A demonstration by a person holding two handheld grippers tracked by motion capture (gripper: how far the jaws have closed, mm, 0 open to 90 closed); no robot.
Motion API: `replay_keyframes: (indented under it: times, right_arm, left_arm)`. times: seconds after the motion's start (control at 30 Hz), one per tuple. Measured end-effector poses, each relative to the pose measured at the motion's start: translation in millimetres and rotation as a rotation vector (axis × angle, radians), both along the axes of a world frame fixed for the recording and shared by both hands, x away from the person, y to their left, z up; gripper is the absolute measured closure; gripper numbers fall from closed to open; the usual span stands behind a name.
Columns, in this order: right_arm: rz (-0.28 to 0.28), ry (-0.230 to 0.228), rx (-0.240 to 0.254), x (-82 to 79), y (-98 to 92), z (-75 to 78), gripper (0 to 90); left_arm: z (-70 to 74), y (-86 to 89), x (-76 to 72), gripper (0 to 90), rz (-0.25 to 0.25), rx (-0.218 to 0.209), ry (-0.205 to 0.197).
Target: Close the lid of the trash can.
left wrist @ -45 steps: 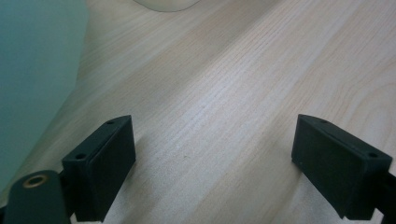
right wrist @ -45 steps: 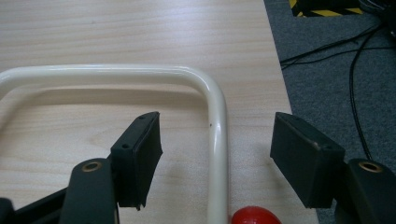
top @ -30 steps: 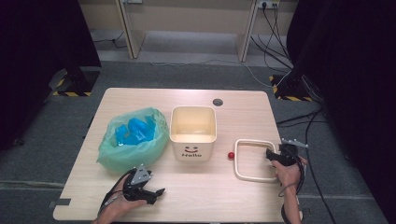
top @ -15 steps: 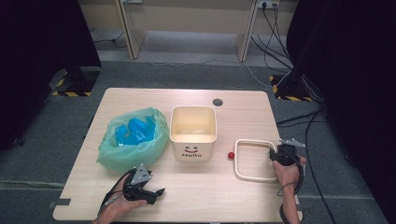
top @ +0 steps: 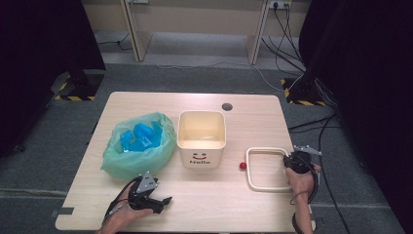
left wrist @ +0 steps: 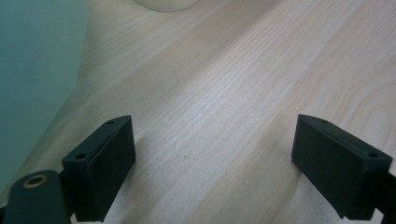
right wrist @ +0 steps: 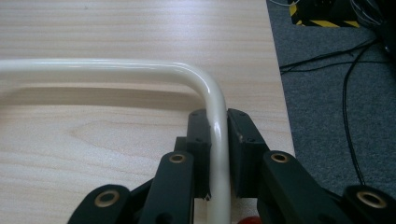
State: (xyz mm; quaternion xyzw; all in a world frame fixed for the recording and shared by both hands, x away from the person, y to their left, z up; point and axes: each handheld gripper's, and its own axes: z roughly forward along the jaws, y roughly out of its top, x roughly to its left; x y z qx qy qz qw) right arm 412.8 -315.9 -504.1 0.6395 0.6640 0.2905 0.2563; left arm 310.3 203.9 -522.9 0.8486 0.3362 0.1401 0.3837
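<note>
Our right hand-held gripper [right wrist: 218,154], jaws just closing, pinches the stiff, light, glossy cream frame [right wrist: 211,93] beside its corner, where it could slip.

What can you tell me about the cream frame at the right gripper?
The cream frame is a glossy, thin, round-barred loop, roughly square with rounded corners, plastic by its look. It lies flat on the table near the right edge, right of the small red ball. The right gripper, jaws just closing, clamps its right side near a corner.
</note>
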Motion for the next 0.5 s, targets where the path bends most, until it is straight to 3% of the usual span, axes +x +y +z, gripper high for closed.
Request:
replay_keyframes:
  times: [0.5]
  right_arm:
    - [0.033,-0.062,0.055,-5.6,0.4,24.5,79.5]
  left_arm:
    - [-0.1,0.0,0.0,12.6,0.000,-0.001,0.000]
